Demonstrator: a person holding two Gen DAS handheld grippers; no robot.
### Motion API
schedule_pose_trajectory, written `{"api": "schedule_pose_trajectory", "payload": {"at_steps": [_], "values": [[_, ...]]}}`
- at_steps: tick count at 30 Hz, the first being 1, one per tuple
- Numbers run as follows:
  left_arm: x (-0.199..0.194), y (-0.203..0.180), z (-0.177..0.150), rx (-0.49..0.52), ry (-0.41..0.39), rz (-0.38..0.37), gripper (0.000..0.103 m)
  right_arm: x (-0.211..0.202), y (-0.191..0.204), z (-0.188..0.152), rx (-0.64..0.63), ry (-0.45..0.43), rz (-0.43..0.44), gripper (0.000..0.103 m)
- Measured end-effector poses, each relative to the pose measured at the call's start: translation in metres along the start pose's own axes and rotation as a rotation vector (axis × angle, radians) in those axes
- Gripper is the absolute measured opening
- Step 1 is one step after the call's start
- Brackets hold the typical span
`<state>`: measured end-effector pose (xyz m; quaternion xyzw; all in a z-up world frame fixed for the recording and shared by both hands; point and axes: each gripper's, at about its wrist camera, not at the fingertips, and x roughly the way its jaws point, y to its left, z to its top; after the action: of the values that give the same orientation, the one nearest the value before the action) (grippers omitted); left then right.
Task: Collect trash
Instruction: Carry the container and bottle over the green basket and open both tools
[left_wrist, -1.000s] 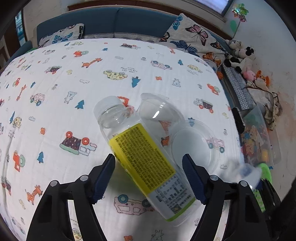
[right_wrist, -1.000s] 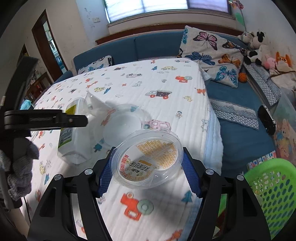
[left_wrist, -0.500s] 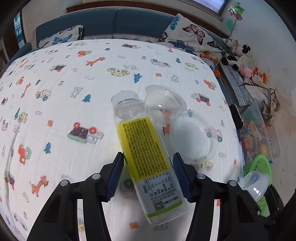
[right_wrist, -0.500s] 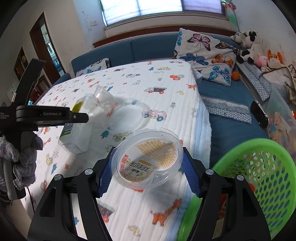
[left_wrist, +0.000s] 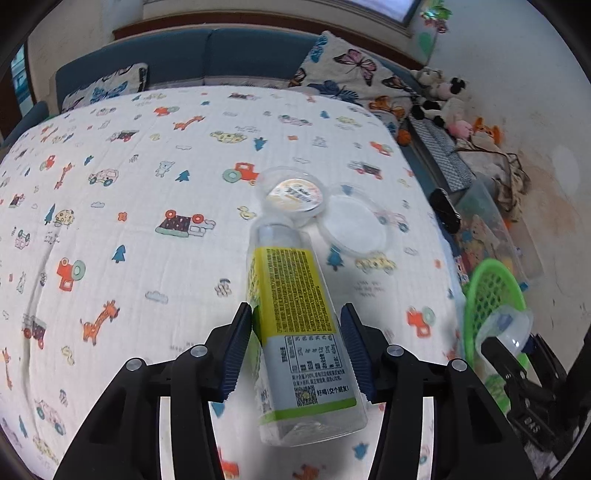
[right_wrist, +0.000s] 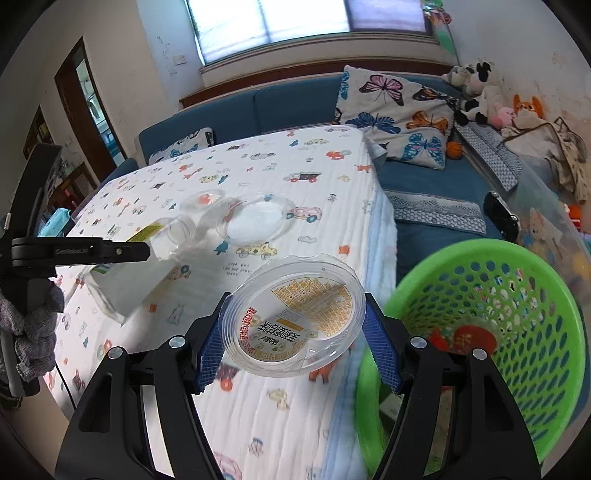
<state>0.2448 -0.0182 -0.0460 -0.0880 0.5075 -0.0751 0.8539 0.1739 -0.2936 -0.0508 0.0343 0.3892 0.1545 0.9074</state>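
Observation:
My left gripper (left_wrist: 297, 332) is shut on a clear plastic bottle (left_wrist: 299, 325) with a yellow label and holds it lifted above the table. The bottle also shows in the right wrist view (right_wrist: 147, 266). My right gripper (right_wrist: 295, 332) is shut on a clear round container (right_wrist: 295, 317) with a printed label, held over the table's right edge next to a green mesh basket (right_wrist: 498, 317). The basket shows in the left wrist view (left_wrist: 491, 295) too. A clear cup (left_wrist: 293, 197) and a clear lid (left_wrist: 354, 225) lie on the table.
The table (left_wrist: 129, 221) wears a white cloth with cartoon prints. A blue sofa (right_wrist: 436, 184) with butterfly pillows and plush toys runs behind and to the right. A clear storage box (left_wrist: 491, 221) stands on the floor. Something red lies in the basket (right_wrist: 469, 339).
My left gripper has shut on the bottle and lifted it off the table. My right gripper has carried the round container right, to the basket's rim.

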Motion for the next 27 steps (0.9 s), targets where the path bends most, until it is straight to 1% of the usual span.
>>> {"api": "schedule_pose_trajectory", "payload": {"at_steps": [5,11,19,27], "values": [[-0.016,-0.014,-0.012,0.048,-0.023,-0.019,0.046,-0.017,-0.002,-0.009,0.001,-0.016,-0.022,0.068],[-0.030,-0.032,-0.022,0.094,-0.037,-0.064,0.044,-0.033,-0.009,-0.017,0.017,-0.035,-0.050,0.068],[-0.039,-0.067,-0.028,0.159,-0.046,-0.124,0.044,-0.052,-0.040,-0.034,0.079,-0.040,-0.117,0.068],[-0.045,-0.103,-0.030,0.230,-0.058,-0.190,0.044,-0.068,-0.082,-0.052,0.155,-0.036,-0.209,0.068]]}}
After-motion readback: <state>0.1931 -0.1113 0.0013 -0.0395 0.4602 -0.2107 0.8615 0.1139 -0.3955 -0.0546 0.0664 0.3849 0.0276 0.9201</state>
